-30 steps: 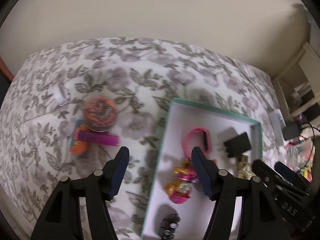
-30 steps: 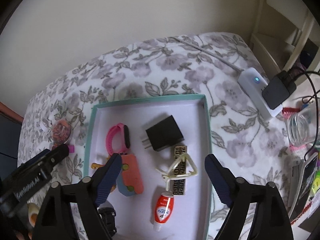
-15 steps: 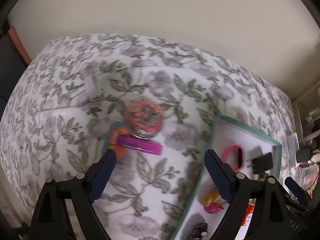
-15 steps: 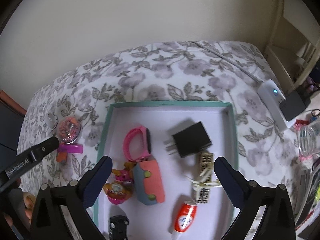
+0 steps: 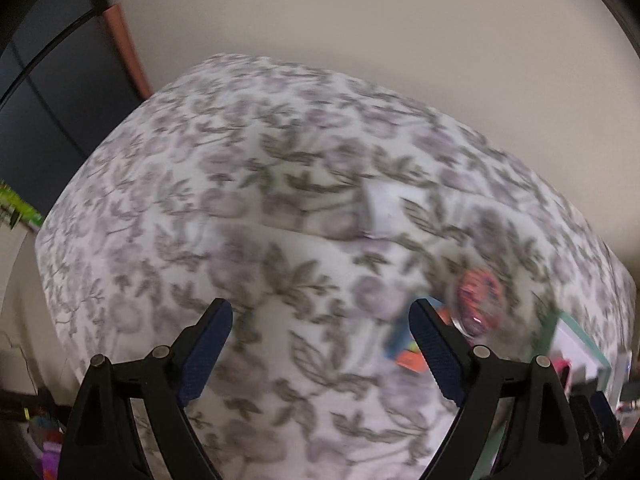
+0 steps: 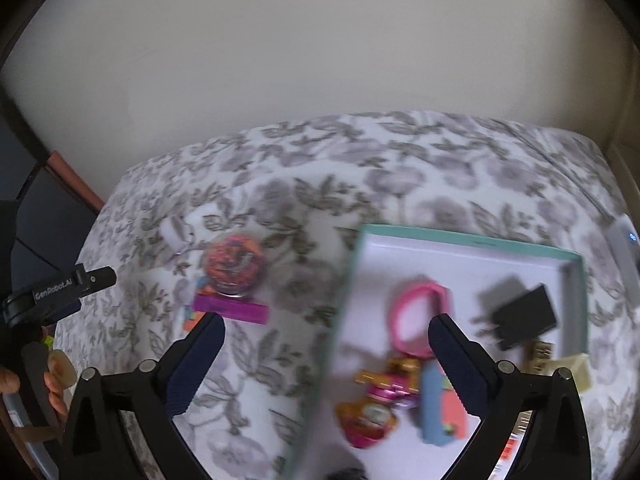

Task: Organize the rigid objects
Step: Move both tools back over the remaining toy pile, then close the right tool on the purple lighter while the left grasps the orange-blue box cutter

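Observation:
A teal-rimmed white tray [image 6: 460,236] lies on the floral bed and holds a pink band [image 6: 416,316], a black charger [image 6: 524,316], a pink and gold toy [image 6: 372,408] and a blue and coral case [image 6: 440,404]. Left of it lie a round orange-pink container [image 6: 234,264], a purple bar [image 6: 230,308] and an orange item [image 6: 190,318]. My right gripper [image 6: 326,364] is open and empty above the tray's left rim. My left gripper [image 5: 320,352] is open and empty over bare bedding, with the round container [image 5: 478,296] at its right.
A small white object [image 6: 176,234] lies on the floral cover [image 5: 260,200] behind the container. A white power strip [image 6: 624,252] sits at the bed's right edge. A beige wall stands behind. A dark cabinet [image 5: 44,92] is at the left.
Both grippers have swung to the left. The loose items now sit at the left view's right edge, and the tray has shifted right in the right view. Both views are blurred.

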`<state>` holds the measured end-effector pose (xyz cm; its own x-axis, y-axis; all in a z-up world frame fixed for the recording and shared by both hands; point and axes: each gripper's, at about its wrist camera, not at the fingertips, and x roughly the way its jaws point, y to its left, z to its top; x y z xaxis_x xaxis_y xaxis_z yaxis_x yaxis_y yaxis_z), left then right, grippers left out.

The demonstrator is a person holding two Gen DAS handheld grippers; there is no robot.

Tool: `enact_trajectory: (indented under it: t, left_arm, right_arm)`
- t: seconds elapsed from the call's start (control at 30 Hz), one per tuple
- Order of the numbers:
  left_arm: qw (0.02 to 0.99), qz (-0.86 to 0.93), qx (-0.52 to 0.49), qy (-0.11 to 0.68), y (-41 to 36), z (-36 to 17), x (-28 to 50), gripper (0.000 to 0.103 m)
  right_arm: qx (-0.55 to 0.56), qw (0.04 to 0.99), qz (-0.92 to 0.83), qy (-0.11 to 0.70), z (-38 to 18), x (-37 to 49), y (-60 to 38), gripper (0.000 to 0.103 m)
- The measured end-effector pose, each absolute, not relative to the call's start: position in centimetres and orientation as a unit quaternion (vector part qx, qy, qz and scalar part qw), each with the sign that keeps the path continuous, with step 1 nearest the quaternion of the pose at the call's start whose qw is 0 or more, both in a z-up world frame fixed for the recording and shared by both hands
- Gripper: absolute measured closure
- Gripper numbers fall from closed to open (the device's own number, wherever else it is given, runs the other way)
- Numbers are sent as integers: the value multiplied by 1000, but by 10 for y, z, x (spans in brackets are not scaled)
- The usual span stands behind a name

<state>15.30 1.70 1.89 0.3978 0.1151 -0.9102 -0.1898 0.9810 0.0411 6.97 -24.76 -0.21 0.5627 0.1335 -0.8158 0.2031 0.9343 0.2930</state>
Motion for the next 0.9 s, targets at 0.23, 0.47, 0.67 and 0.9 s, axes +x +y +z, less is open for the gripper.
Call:
enact_trajectory:
  t: [0.23,0.47,0.67,0.9]
  left_arm:
    - [824,98,-51,555,39,5,164,13]
    - [817,88,-53,567,35,-13,176,13]
    - [807,90,-59,581,36,-30,182,13]
    - [804,81,-54,587,31,-39,186,13]
  right_arm:
    - [169,871,14,461,-11,89,-207,0]
    - [154,862,46,481,-35,112,-176,2]
    - [141,851,59,502,-59,131,-164,10]
    - [109,847,80,513,-73,144,-150,13]
